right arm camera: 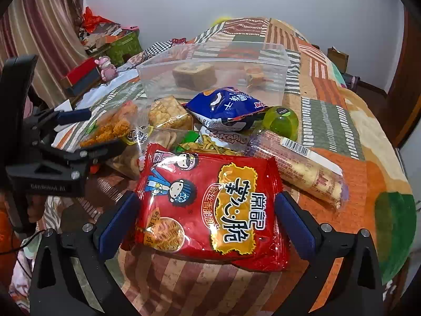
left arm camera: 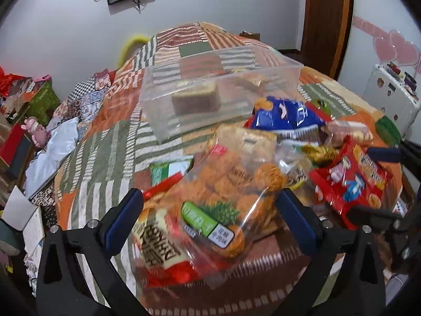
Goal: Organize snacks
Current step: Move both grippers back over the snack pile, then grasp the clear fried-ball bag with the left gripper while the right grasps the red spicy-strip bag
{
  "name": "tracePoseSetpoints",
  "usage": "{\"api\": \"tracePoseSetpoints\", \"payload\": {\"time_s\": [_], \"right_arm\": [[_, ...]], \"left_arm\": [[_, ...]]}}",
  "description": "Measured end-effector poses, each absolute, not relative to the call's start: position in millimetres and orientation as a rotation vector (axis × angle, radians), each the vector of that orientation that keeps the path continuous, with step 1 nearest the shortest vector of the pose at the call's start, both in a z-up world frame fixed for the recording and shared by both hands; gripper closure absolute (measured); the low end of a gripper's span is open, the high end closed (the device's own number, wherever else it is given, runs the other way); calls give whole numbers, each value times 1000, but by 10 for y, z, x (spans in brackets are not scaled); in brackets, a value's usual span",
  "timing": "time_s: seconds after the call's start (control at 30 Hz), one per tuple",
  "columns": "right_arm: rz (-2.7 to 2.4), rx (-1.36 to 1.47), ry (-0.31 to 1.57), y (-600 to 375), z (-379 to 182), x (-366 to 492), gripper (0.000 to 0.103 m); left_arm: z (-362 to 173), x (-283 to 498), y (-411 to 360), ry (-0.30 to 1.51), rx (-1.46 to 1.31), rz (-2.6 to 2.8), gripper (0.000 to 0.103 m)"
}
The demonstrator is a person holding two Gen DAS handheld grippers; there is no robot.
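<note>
A pile of snack packs lies on a patchwork-covered table. My left gripper (left arm camera: 210,208) is open, its blue-padded fingers either side of a clear bag of orange crackers (left arm camera: 226,192). My right gripper (right arm camera: 208,213) is open around a red noodle-snack pack (right arm camera: 210,205), which lies flat. Behind the pile stands a clear plastic bin (left arm camera: 218,92), also in the right wrist view (right arm camera: 213,71), holding a brown cake block (right arm camera: 194,75) and a small wrapped snack (right arm camera: 256,76). A blue bag (right arm camera: 226,106), a green jelly cup (right arm camera: 281,122) and a long biscuit roll (right arm camera: 302,166) lie nearby.
The left gripper (right arm camera: 76,134) shows at the left of the right wrist view. The table's cloth (right arm camera: 329,110) is bare to the right of the pile. Boxes and a pink toy (right arm camera: 106,67) sit beyond the table's left side. A white appliance (left arm camera: 389,94) stands at right.
</note>
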State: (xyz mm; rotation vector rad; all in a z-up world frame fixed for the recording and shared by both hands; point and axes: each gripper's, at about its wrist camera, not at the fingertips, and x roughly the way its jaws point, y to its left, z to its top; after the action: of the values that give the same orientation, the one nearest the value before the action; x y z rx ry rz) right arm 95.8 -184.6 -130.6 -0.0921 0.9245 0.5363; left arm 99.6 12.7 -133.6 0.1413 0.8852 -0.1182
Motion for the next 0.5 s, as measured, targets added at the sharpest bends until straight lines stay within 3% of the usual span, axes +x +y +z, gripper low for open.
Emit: {"api": "tracePoseSetpoints", "payload": {"time_s": [0.33, 0.5], "right_arm": [[531, -71, 936, -1881, -1323, 983, 0], [549, -63, 946, -1921, -1362, 1013, 0]], "left_arm": [[-1436, 1317, 344, 953, -96, -228, 0], [-1483, 1309, 342, 940, -83, -241, 0]]}}
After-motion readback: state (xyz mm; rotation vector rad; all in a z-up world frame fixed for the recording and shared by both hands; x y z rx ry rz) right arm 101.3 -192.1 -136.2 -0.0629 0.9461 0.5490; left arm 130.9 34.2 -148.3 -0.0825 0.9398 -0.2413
